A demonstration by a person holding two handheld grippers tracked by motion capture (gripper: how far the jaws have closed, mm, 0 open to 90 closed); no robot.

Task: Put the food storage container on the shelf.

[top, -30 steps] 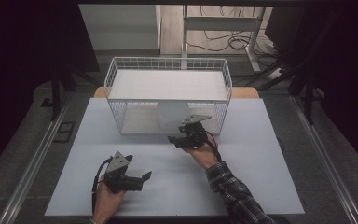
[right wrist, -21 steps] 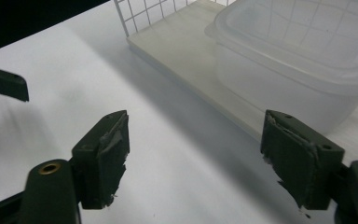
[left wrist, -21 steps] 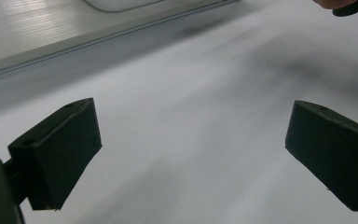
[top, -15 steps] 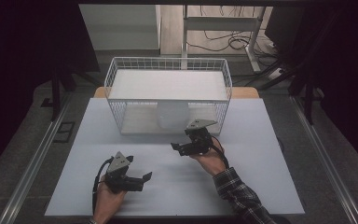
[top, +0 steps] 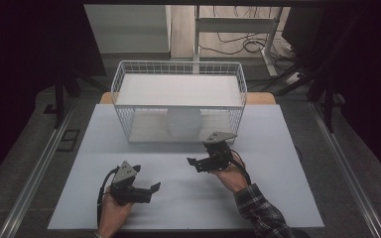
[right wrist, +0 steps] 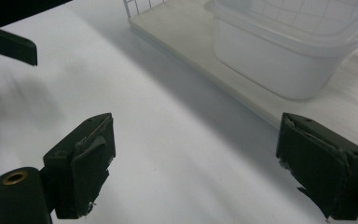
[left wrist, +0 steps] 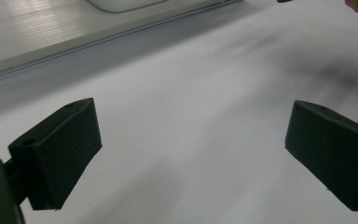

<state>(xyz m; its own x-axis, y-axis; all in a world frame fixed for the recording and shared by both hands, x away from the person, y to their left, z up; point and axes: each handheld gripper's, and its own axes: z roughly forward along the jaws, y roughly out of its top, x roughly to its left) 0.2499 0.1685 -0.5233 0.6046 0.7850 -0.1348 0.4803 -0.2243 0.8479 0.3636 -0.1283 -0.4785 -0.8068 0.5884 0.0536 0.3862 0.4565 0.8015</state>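
Grippers rest low over a white table (top: 278,198), and we see both sets of jaws spread with nothing between them; the right gripper (top: 197,163) has just been opening. Just beyond it stands a wire basket (top: 178,67) with a white tub (top: 183,123) inside, probably plastic. Basket mesh stands between the right gripper and the tub. The left gripper (top: 151,191) sits nearer us, well apart from the basket.

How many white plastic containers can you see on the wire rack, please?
1: a white container stands on the lower shelf of the wire rack, near its middle. The solid upper shelf could hide others behind it.
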